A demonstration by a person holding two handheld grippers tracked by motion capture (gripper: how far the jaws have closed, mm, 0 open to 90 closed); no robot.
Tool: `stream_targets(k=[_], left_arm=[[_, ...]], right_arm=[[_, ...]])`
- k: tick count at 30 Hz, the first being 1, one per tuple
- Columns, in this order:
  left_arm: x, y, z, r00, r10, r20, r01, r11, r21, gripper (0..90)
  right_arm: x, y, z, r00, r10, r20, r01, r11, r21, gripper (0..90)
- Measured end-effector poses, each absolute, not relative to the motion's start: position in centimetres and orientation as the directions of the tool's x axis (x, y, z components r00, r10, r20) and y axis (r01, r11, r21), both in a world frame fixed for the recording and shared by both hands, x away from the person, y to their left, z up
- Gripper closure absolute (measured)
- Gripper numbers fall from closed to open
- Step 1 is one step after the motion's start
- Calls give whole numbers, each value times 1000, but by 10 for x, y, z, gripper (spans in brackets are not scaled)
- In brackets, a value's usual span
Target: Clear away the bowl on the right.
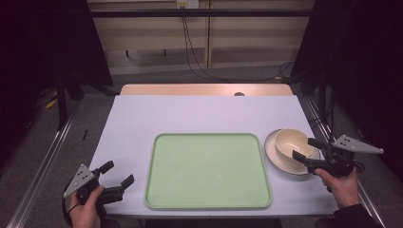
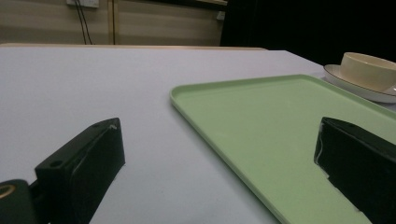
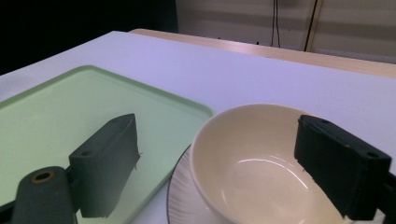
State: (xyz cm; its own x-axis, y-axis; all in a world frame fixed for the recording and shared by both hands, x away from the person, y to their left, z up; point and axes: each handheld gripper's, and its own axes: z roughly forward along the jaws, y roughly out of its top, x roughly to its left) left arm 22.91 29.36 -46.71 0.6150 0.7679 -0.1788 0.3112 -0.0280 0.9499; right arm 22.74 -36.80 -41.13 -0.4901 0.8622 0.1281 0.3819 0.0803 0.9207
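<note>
Left gripper (image 1: 117, 174): my jaws stand wide, empty, near the table's front left corner.
Tray (image 1: 207, 171): bare, centre front; the landing spot.
Bowl (image 1: 293, 143): on its plate (image 1: 272, 148), right edge.
Right gripper (image 1: 307, 148): jaws wide, nothing gripped; I should straddle the rim squarely before closing.

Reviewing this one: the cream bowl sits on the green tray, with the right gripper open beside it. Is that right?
Not quite. The cream bowl sits on a white plate on the table, to the right of the green tray, which lies bare, as the high view shows. The right gripper is indeed open beside the bowl.
</note>
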Motion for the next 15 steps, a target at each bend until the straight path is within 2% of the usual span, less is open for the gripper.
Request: stream_targets(k=[7, 15], left_arm=[[229, 293, -467, 606, 774, -183, 312, -19, 950, 18], [229, 293, -467, 611, 771, -180, 312, -25, 950, 18]], right_arm=[[234, -380, -410, -477, 869, 128, 409, 90, 908, 141], [255, -390, -405, -468, 875, 124, 488, 139, 862, 131]])
